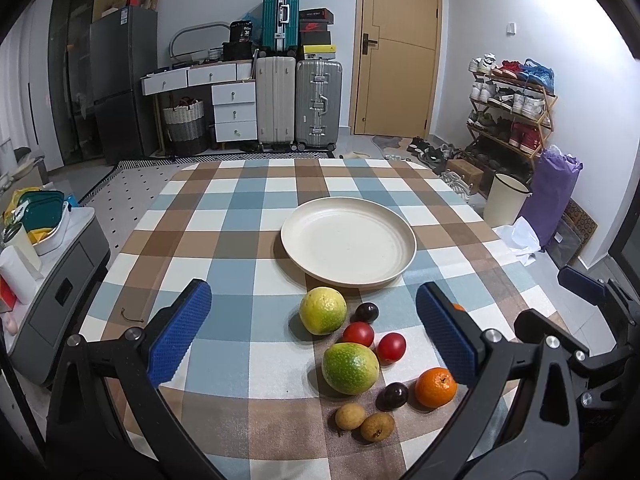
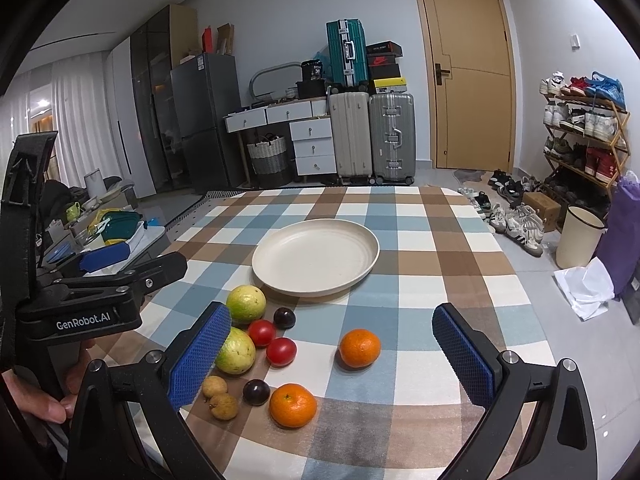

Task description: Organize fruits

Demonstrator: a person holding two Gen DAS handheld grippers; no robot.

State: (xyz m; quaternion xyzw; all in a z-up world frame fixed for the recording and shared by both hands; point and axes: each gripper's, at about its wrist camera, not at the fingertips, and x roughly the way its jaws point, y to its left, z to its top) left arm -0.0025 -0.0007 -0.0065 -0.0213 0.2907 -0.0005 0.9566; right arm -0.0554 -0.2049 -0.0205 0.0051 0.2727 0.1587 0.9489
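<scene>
An empty cream plate (image 1: 348, 246) (image 2: 316, 258) sits mid-table on the checked cloth. In front of it lie loose fruits: two green-yellow guavas (image 1: 323, 310) (image 1: 350, 368) (image 2: 245, 302), two red tomatoes (image 1: 359, 334) (image 2: 281, 351), two dark plums (image 1: 392, 396) (image 2: 256, 392), two brown longans (image 1: 350, 417) (image 2: 224, 406) and two oranges (image 2: 359, 348) (image 2: 293, 405) (image 1: 435, 387). My left gripper (image 1: 314, 330) is open and empty above the fruits. My right gripper (image 2: 332, 354) is open and empty, with the far orange between its fingers' line of sight.
The table's edges fall off left and right. A grey side cabinet (image 1: 60, 280) with containers stands left. A bin (image 2: 578, 236), a purple bag and a shoe rack (image 2: 584, 136) stand right. Suitcases (image 1: 298, 104) and a door are behind.
</scene>
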